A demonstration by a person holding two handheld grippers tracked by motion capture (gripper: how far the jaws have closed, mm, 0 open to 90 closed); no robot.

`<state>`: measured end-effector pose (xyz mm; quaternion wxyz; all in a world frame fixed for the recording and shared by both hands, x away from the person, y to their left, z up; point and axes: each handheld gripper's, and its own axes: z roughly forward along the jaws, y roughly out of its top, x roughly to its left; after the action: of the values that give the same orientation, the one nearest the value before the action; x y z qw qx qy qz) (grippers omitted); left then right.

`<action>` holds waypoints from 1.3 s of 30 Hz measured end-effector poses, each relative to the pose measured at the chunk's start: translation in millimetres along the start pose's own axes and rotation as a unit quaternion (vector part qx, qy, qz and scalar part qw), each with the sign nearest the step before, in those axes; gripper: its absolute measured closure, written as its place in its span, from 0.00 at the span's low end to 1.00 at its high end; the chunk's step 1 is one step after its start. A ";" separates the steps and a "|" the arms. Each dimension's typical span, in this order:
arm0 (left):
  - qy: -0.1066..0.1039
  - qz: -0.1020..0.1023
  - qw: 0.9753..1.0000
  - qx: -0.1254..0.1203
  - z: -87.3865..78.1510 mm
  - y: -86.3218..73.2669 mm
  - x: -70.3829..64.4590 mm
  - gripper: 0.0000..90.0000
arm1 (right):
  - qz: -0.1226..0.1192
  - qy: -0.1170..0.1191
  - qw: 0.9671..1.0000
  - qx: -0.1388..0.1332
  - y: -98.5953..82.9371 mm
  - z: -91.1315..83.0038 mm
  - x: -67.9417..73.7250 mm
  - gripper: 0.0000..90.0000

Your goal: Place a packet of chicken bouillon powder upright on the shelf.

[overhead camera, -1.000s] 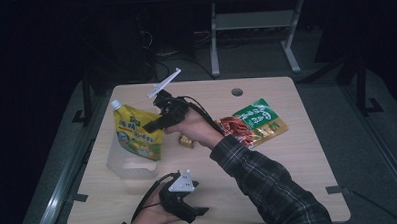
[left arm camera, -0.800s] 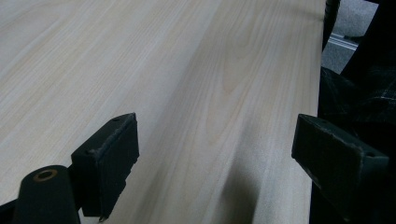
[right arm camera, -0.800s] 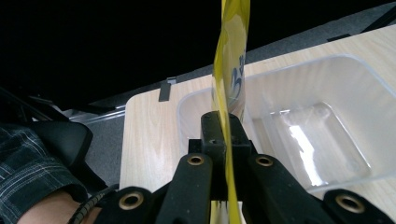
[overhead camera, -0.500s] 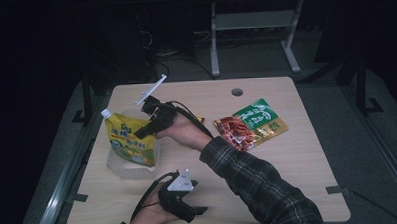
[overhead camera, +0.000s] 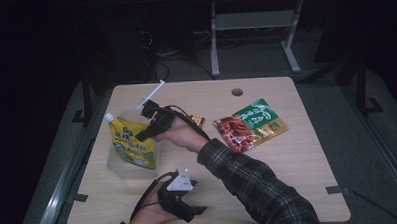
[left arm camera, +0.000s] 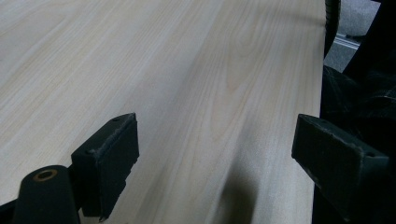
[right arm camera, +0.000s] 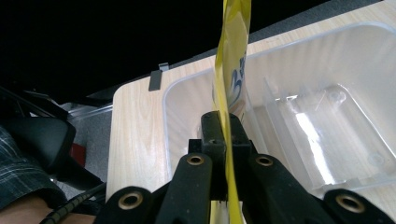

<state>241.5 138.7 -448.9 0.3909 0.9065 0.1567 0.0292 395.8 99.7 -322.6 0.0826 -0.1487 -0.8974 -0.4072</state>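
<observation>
A yellow spouted pouch (overhead camera: 131, 144) hangs over a clear plastic bin (overhead camera: 116, 163) at the table's left side. My right gripper (overhead camera: 141, 135) is shut on the pouch's edge. In the right gripper view the pouch (right arm camera: 229, 70) shows edge-on, pinched between my right gripper (right arm camera: 224, 128) jaws, with the clear bin (right arm camera: 327, 84) below it. My left gripper (overhead camera: 196, 212) rests near the table's front edge, held in a hand. In the left gripper view my left gripper (left arm camera: 215, 154) stands open over bare wood, nothing between its jaws.
A red and green snack bag (overhead camera: 251, 125) lies flat at mid-table, right of the person's plaid sleeve (overhead camera: 249, 183). A small orange packet (overhead camera: 198, 121) sits beside the right hand. The table has a round hole (overhead camera: 237, 92) near its back edge.
My right gripper has carried the yellow pouch leftward and down, over the clear bin. The left gripper has stayed in place.
</observation>
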 end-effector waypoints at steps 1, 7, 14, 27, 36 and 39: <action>0.000 0.000 1.000 0.000 0.1 0.0 0.0 0.16 | 0.001 -0.001 1.000 0.001 -0.4 0.7 -0.2 1.00; 0.000 -0.001 1.000 -0.002 -0.2 -0.2 -0.1 0.16 | 0.003 -0.006 1.000 0.006 -3.3 6.5 -2.0 1.00; 0.000 -0.002 1.000 -0.002 -0.1 -0.4 0.0 0.16 | 0.003 -0.009 1.000 0.015 -4.5 11.5 -1.5 0.99; 0.001 -0.003 1.000 -0.004 -0.6 -0.7 0.5 0.16 | -0.026 -0.024 0.999 -0.010 -4.7 -3.2 2.1 0.62; 0.004 -0.008 1.000 -0.009 -2.2 -1.3 3.1 0.16 | -0.035 -0.067 0.997 -0.023 -14.4 -26.3 0.9 0.34; 0.004 -0.017 1.000 -0.011 -3.1 -1.9 3.7 0.16 | -0.038 -0.073 0.996 -0.030 -21.1 -35.3 -0.4 0.32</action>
<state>244.0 143.2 -448.4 0.4009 0.8992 0.1733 0.0277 390.2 59.8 -314.5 -0.0035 -0.1459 -0.8934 -0.4250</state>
